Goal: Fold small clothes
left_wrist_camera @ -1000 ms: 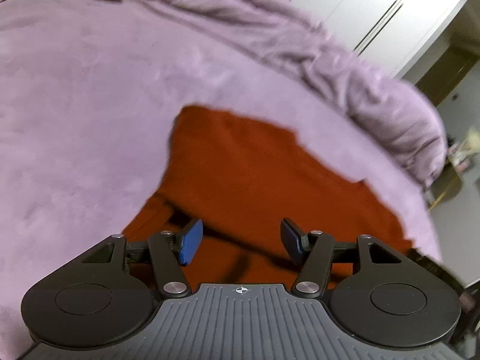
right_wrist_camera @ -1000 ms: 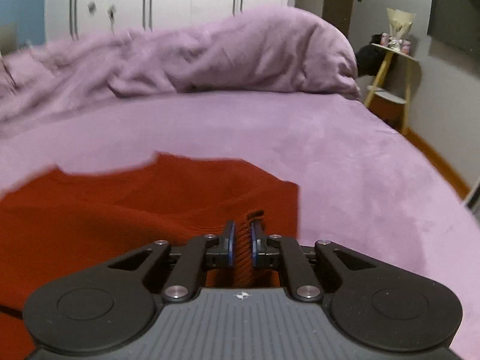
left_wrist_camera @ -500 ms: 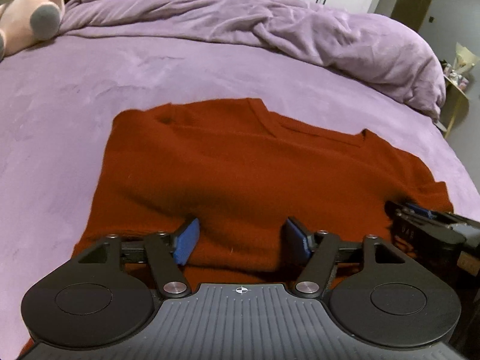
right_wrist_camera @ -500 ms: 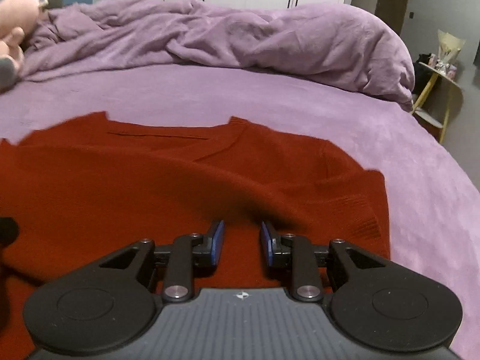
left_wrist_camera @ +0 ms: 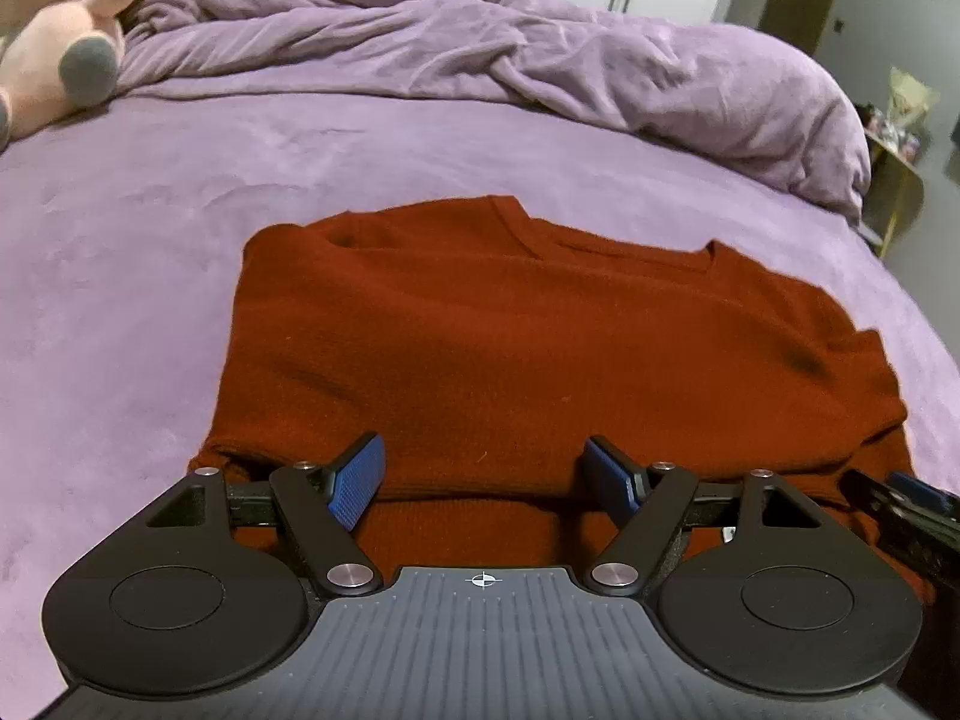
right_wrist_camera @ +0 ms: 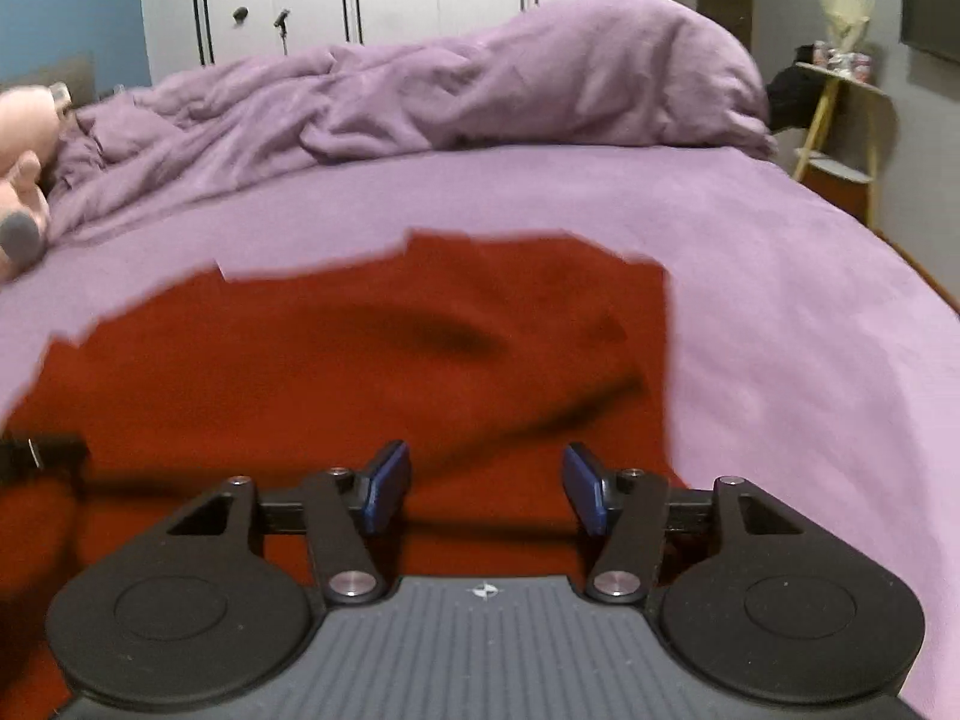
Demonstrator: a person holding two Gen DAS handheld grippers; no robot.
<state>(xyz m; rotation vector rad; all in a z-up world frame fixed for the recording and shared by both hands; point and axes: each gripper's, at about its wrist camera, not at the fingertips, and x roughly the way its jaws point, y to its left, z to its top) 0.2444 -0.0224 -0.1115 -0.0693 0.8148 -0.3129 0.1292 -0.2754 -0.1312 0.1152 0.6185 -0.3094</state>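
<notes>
The red sweater [left_wrist_camera: 540, 360] lies folded on the purple bed [left_wrist_camera: 150, 270], its near edge doubled over, so the left gripper [left_wrist_camera: 486, 474] and right gripper [right_wrist_camera: 486, 489], both opening with nothing pinched, look to be letting go.

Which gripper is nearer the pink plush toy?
Left. The left gripper is over the sweater's side nearest the toy; the right gripper is over the far side.

Both wrist views look low and close across the same red sweater [left_wrist_camera: 498, 360] toward the bunched duvet [right_wrist_camera: 480, 90].
</notes>
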